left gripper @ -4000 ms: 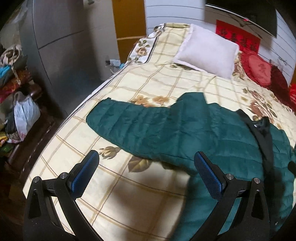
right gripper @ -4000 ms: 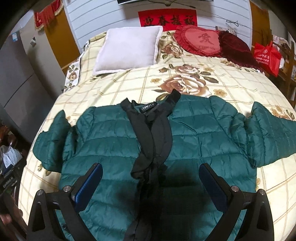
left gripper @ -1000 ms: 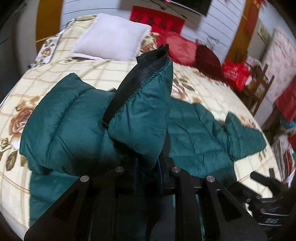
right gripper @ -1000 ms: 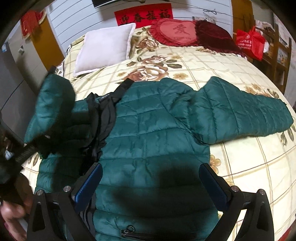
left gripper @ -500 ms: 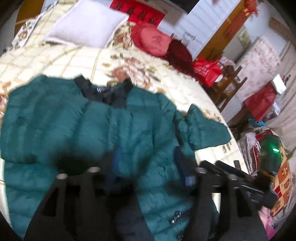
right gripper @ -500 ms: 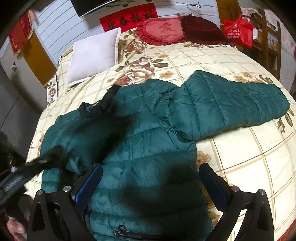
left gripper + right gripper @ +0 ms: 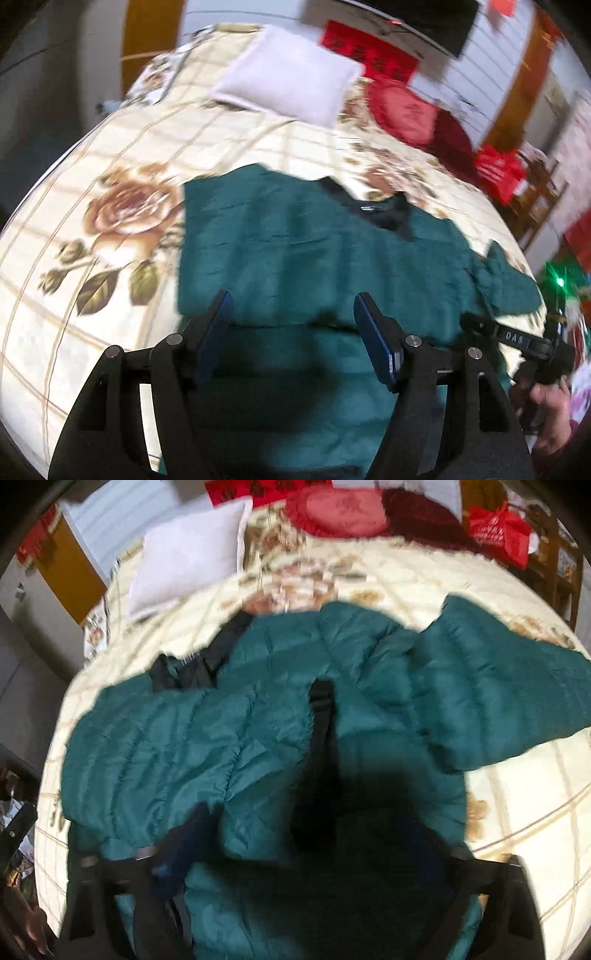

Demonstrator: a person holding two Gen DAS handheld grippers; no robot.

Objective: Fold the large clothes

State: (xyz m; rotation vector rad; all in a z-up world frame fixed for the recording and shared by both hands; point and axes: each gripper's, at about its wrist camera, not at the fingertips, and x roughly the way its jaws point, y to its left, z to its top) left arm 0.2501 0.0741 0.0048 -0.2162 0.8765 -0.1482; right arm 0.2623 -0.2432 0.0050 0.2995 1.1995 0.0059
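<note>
A dark green quilted jacket (image 7: pixel 295 251) lies spread on the bed (image 7: pixel 110 155), its black collar (image 7: pixel 380 210) toward the pillows. Its left sleeve is folded across the body (image 7: pixel 166 746), black cuff (image 7: pixel 321 716) near the middle. The right sleeve (image 7: pixel 509 701) lies stretched out to the right. My left gripper (image 7: pixel 291 325) is open and empty, just above the folded part. My right gripper (image 7: pixel 306 856) is open over the jacket's lower body; this view is blurred. It also shows at the right edge of the left wrist view (image 7: pixel 517 339).
A white pillow (image 7: pixel 291 74) and red cushions (image 7: pixel 406 110) lie at the head of the bed. A red bag (image 7: pixel 498 531) and wooden chair (image 7: pixel 535 195) stand at the right side. A grey cabinet (image 7: pixel 22 657) is on the left.
My left gripper carried the left sleeve over the jacket's body, let it go and opened. It has drawn back left. My right gripper has moved closer over the jacket.
</note>
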